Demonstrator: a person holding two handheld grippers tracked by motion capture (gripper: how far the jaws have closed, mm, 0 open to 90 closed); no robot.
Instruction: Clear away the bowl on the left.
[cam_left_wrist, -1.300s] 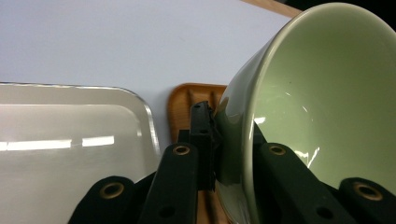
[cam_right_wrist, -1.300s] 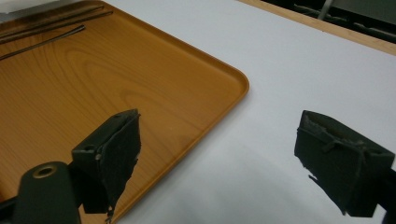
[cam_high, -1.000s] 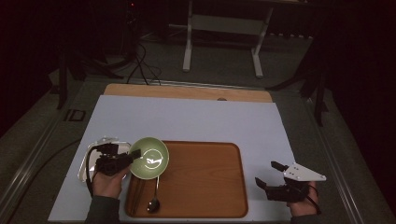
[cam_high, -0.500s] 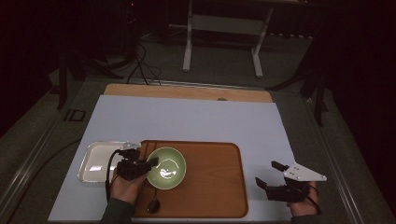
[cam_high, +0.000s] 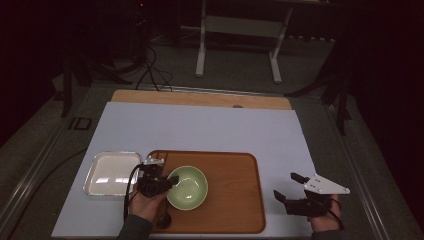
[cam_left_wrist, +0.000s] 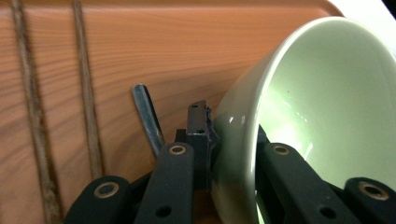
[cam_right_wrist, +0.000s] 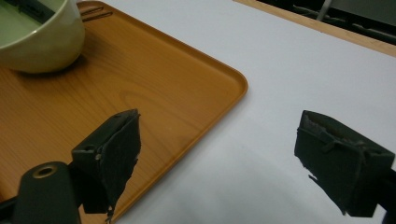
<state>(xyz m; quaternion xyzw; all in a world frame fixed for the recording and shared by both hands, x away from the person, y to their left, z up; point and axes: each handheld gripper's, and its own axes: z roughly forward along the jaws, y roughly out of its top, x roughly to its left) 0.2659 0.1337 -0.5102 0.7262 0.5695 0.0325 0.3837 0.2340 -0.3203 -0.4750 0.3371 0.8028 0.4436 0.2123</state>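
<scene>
The left gripper (cam_high: 167, 182) was clamped on the rim of the green bowl (cam_high: 188, 187), one jaw inside the wall and one outside — a pinch that let a single hand carry a round dish with no handle. The bowl sat over the left part of the wooden tray (cam_high: 235, 200), and its shadow in the right gripper view suggested that it rested on the wood or hung just above it. The white dish (cam_high: 111, 173) lay just beside the tray's left edge on the white board (cam_high: 210, 125).

The right gripper (cam_high: 292, 192) waited well apart near the board's right corner, its jaws wide apart and holding nothing, probably kept clear until needed.

The left gripper view showed the grip closely, plus a dark spoon (cam_left_wrist: 147, 119) lying on the tray beside the bowl — from above, that spoon was a small dark shape near the hand. The right gripper view gave the bowl's outer wall (cam_right_wrist: 39, 39) and the tray's rounded corner.
</scene>
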